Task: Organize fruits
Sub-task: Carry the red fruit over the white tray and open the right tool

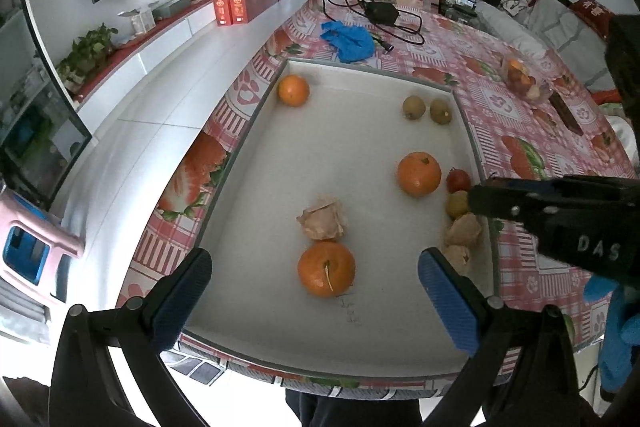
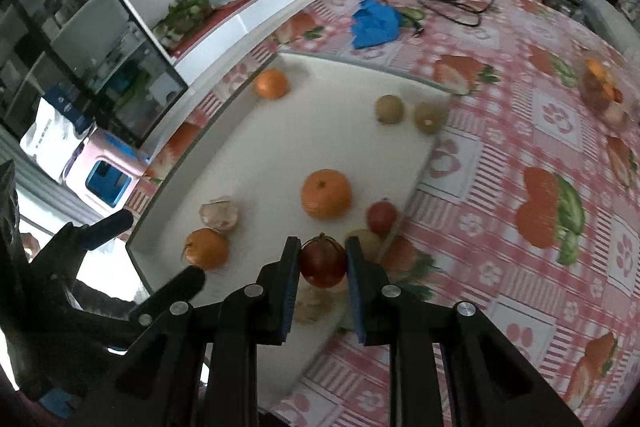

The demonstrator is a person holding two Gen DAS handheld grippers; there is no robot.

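Note:
A white tray [image 1: 280, 163] lies on the table and holds the fruit. My left gripper [image 1: 314, 291] is open, its blue pads either side of an orange [image 1: 326, 269] at the tray's near end. A papery husked fruit [image 1: 321, 219] sits just behind that orange. My right gripper [image 2: 323, 267] is shut on a dark red fruit [image 2: 322, 261] above the tray's right edge; it shows in the left wrist view [image 1: 560, 211] from the side. Other oranges [image 1: 419, 174] [image 1: 293, 90], two kiwis [image 1: 413, 107] [image 1: 440, 111], a small red fruit [image 1: 458, 179] and a yellowish fruit [image 1: 457, 203] lie in the tray.
The table has a pink patterned cloth [image 2: 520, 131]. A blue cloth [image 1: 349, 41], a black adapter with cables [image 1: 380, 11] and a bag of fruit [image 1: 520, 77] lie beyond the tray. More husked fruits [image 1: 464, 231] rest by the tray's right wall.

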